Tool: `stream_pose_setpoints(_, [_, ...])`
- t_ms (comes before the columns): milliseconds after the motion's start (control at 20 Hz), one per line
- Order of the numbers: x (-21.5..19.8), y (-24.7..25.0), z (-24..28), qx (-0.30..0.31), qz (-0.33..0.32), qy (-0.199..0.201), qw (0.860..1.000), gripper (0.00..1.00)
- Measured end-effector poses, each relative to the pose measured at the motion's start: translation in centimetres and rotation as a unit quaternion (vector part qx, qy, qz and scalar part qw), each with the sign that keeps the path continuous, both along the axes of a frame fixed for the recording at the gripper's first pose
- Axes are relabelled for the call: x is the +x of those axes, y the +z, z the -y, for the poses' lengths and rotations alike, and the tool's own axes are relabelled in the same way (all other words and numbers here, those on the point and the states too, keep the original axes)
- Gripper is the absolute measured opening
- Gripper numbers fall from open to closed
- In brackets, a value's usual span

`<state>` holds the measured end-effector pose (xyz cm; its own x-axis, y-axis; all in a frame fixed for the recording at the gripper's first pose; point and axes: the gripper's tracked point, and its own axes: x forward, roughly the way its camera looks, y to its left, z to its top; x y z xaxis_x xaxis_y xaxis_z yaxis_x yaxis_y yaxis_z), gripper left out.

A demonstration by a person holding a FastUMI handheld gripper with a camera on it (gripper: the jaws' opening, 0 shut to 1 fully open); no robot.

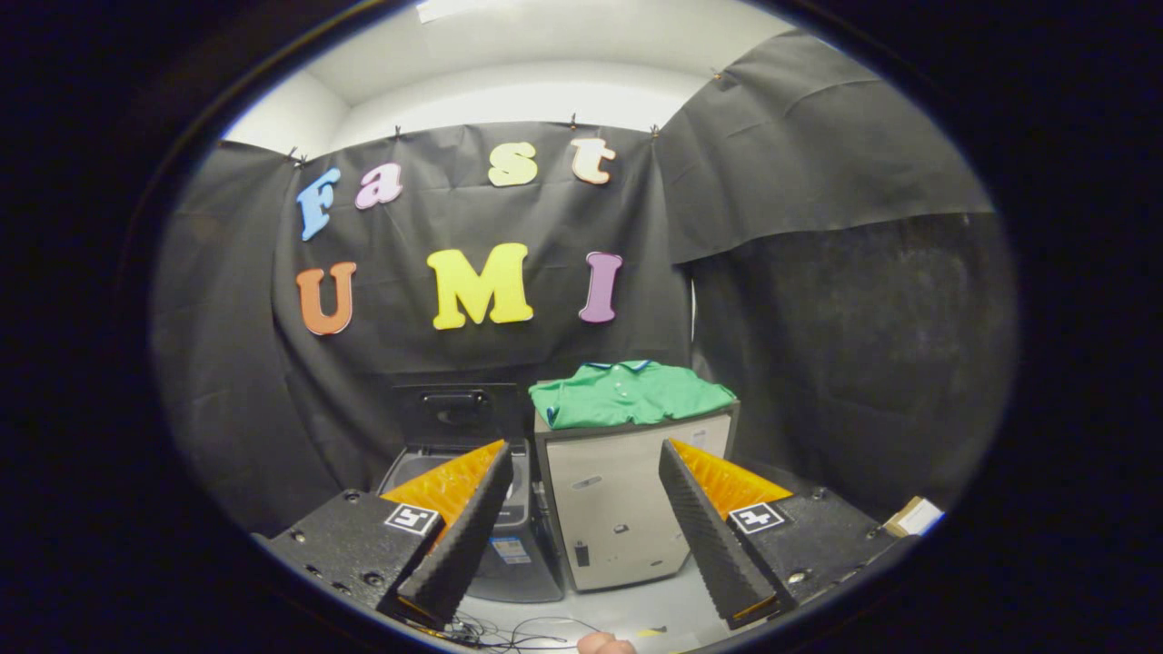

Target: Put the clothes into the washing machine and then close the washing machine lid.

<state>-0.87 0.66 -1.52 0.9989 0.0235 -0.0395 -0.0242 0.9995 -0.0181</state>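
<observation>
A folded green shirt lies on top of a pale cabinet, well beyond my fingers. To the cabinet's left stands the washing machine, dark-bodied, with its lid raised upright against the booth wall. My gripper is open, with a wide gap between its fingers and nothing in it. The cabinet front shows through that gap. The left finger covers part of the machine's open top.
Black cloth walls close in the booth behind and to the right. Loose cables lie on the light floor in front of the machine. A small cardboard box sits on the floor far right. A fingertip of a person's hand shows below the fingers.
</observation>
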Motion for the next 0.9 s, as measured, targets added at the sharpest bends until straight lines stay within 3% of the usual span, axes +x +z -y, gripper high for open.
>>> stream_pose_setpoints(600, [0.6,0.3,-0.5,-0.001,-0.012,0.002,1.000,1.00])
stream_pose_setpoints(900, [2.8,1.9,-0.9,0.001,-0.015,0.003,1.000,1.00])
